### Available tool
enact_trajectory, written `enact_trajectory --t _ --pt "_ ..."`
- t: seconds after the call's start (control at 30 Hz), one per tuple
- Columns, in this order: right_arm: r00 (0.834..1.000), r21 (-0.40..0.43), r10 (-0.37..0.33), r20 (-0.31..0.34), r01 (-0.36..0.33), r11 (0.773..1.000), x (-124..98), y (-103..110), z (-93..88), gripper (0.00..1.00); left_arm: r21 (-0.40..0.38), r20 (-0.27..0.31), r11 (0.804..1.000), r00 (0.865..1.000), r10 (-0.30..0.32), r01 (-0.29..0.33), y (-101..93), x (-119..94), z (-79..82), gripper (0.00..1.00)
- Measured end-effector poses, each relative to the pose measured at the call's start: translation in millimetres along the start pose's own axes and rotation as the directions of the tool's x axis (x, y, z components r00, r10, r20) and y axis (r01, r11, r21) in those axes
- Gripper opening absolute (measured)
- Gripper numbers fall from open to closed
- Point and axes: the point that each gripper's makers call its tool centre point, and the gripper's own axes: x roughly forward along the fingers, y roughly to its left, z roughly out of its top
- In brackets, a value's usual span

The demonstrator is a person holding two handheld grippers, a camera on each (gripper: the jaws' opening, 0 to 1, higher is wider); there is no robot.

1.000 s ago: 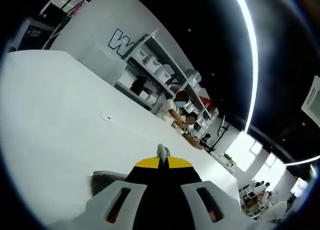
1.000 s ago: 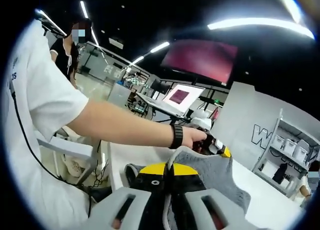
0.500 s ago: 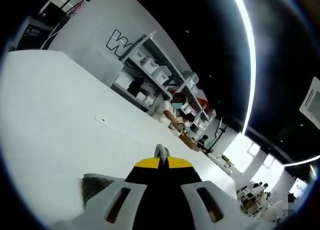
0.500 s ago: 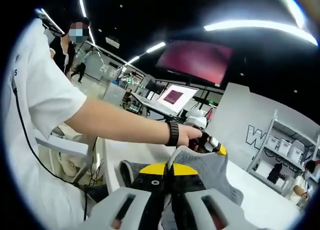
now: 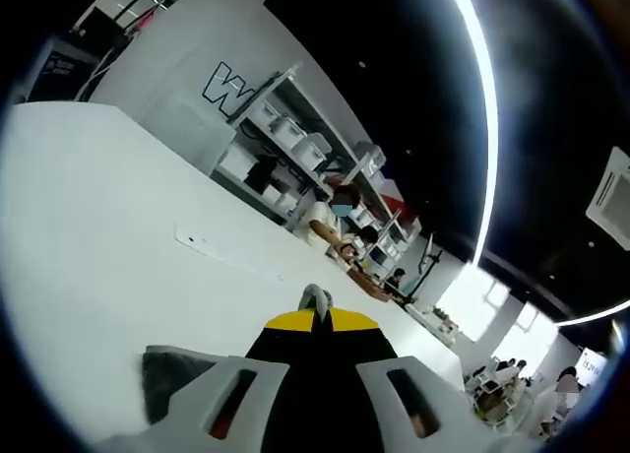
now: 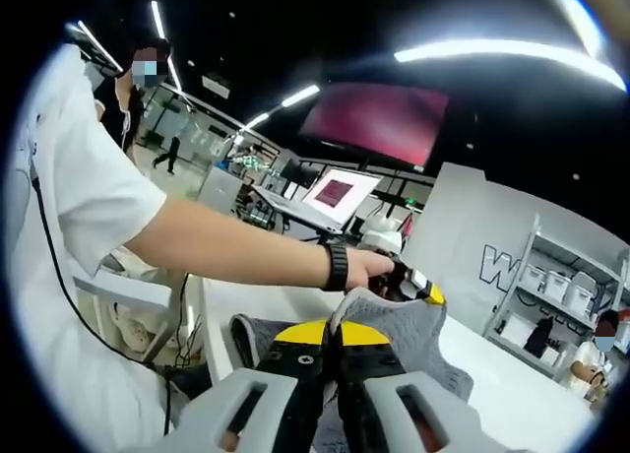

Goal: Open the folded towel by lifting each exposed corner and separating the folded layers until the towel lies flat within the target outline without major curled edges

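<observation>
My left gripper (image 5: 315,319) is shut on a corner of the grey towel (image 5: 314,297), and a small tuft pokes out above its yellow tips. More of that towel (image 5: 165,376) hangs at the lower left over the white table (image 5: 108,236). My right gripper (image 6: 333,333) is shut on an edge of the grey towel (image 6: 413,327), which stretches up and right. The towel's far corner sits in the left gripper (image 6: 417,282), held in a person's hand (image 6: 369,268). The cloth is lifted off the table (image 6: 512,399) between both grippers.
A person's bare arm with a black wristband (image 6: 338,267) and white sleeve (image 6: 74,187) crosses the right gripper view. A chair (image 6: 138,295) stands beside the table. Shelving with bins (image 5: 295,143) and people (image 5: 330,217) lie beyond the table's far edge. A small mark (image 5: 189,240) is on the tabletop.
Both views have shifted slightly with the hands. The towel patch at the left gripper view's lower left sits further left and lower. Both grips hold the cloth as before.
</observation>
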Motion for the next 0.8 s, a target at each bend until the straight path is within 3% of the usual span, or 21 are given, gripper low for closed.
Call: enact_trajectory --t 0.23,0.5,0.8 --pt "1.0 0.009 -0.024 0.017 0.024 1.0 -8 -9 8.0 0.0 0.0 0.013 1.0 1.0 -0.017 0.017 -0.2 7 11.9 0.01" --pt "0.999 0.001 -0.035 0.02 0.035 0.999 -11 -12 11.3 0.0 -0.007 0.017 0.999 0.999 -0.04 0.04 -15.0 9 -1.1 0.01" --pt "0.998 0.001 -0.051 0.029 0.051 0.999 -18 -18 15.3 0.0 0.004 0.033 0.998 0.997 -0.066 0.066 -28.1 12 -3.1 0.01"
